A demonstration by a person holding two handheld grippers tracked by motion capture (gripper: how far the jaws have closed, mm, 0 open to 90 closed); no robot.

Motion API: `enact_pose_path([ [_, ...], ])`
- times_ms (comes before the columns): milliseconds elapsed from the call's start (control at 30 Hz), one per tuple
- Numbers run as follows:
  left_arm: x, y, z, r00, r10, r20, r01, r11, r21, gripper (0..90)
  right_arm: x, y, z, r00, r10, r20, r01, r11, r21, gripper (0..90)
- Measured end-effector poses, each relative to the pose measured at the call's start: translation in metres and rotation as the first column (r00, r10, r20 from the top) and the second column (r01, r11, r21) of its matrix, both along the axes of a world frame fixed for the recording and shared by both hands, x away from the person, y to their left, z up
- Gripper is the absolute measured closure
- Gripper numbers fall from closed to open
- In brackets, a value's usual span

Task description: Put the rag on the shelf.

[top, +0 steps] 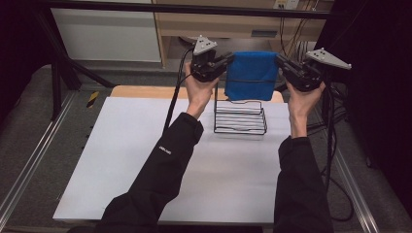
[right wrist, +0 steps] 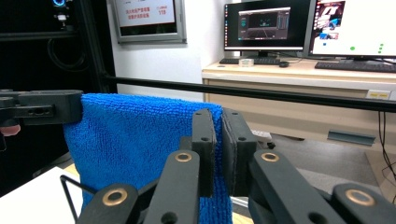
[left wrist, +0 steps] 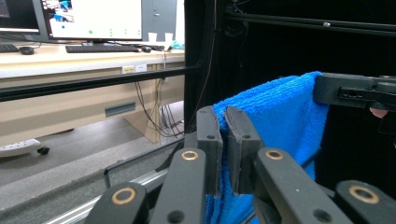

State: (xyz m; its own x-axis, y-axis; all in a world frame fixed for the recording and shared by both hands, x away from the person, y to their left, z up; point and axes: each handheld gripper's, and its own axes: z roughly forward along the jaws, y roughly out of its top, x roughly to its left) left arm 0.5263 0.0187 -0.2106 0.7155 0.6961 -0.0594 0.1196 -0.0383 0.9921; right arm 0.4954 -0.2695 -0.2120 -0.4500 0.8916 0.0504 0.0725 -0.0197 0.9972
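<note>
High view: towel (top: 251,74) hangs in the air above the wire rack (top: 240,118), which stands near the far edge of the surface (top: 145,160). I have the left gripper (top: 224,62) clenched on one top corner and the right gripper (top: 282,62) clenched on the other, so the cloth stays spread and flat for draping over the rack, as I judge it.
Towel axis: top edge runs level from gripper to gripper, parallel to the far edge; the cloth falls straight down, its lower hem just above the rack's top wire.
Left gripper view: jaws pinched on the blue towel (left wrist: 275,121) at its near corner; the right gripper (left wrist: 327,91) grips the far corner.
Right gripper view: jaws pinched on the towel (right wrist: 135,140); rack wire (right wrist: 67,193) below it.
</note>
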Motion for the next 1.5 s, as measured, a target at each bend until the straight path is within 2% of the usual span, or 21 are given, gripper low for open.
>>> enact_pose_path([
  [133,-0.002,0.005,-0.002,0.9997,-0.02,-0.014,0.02,0.9998,0.004,84.2,-0.006,0.001,-0.002,0.9997,0.024,-0.004,-0.024,0.9997,0.005,84.6],
  [333,-0.01,0.009,-0.003,0.9992,-0.035,-0.022,0.036,0.9992,0.019,84.0,-0.016,0.003,-0.001,0.9992,0.037,-0.018,-0.037,0.9989,-0.027,84.5],
  [600,-0.018,0.006,-0.005,0.9959,-0.068,-0.059,0.071,0.9965,0.043,83.7,-0.025,-0.002,-0.006,0.9951,0.048,-0.086,-0.052,0.998,-0.036,84.1],
  [767,-0.024,0.005,-0.01,0.9947,-0.075,-0.07,0.08,0.9952,0.057,83.5,-0.029,-0.005,-0.012,0.9934,0.051,-0.103,-0.056,0.9973,-0.047,84.0],
  [833,-0.025,0.005,-0.013,0.9926,-0.083,-0.089,0.088,0.9942,0.061,83.3,-0.03,-0.005,-0.014,0.9924,0.057,-0.11,-0.063,0.9968,-0.05,84.0],
  [1000,-0.029,0.007,-0.018,0.9891,-0.083,-0.121,0.094,0.9913,0.091,82.1,-0.031,-0.004,-0.021,0.988,0.077,-0.134,-0.087,0.9938,-0.069,83.9],
  [1067,-0.03,0.006,-0.02,0.9892,-0.078,-0.124,0.093,0.9886,0.119,81.4,-0.031,-0.004,-0.023,0.9869,0.081,-0.139,-0.092,0.9932,-0.071,83.9],
  [1200,-0.032,0.006,-0.023,0.9882,-0.07,-0.136,0.09,0.985,0.147,80.4,-0.03,-0.004,-0.029,0.9838,0.091,-0.155,-0.104,0.9913,-0.081,83.9],
  [1333,-0.031,0.009,-0.017,0.9847,-0.068,-0.16,0.092,0.9853,0.144,76.2,-0.029,-0.004,-0.033,0.9821,0.1,-0.16,-0.115,0.9894,-0.089,83.9],
  [1500,-0.033,0.014,0.004,0.9892,-0.061,-0.133,0.076,0.9907,0.113,71.7,-0.029,-0.003,-0.035,0.9805,0.105,-0.166,-0.123,0.9877,-0.098,83.9],
])
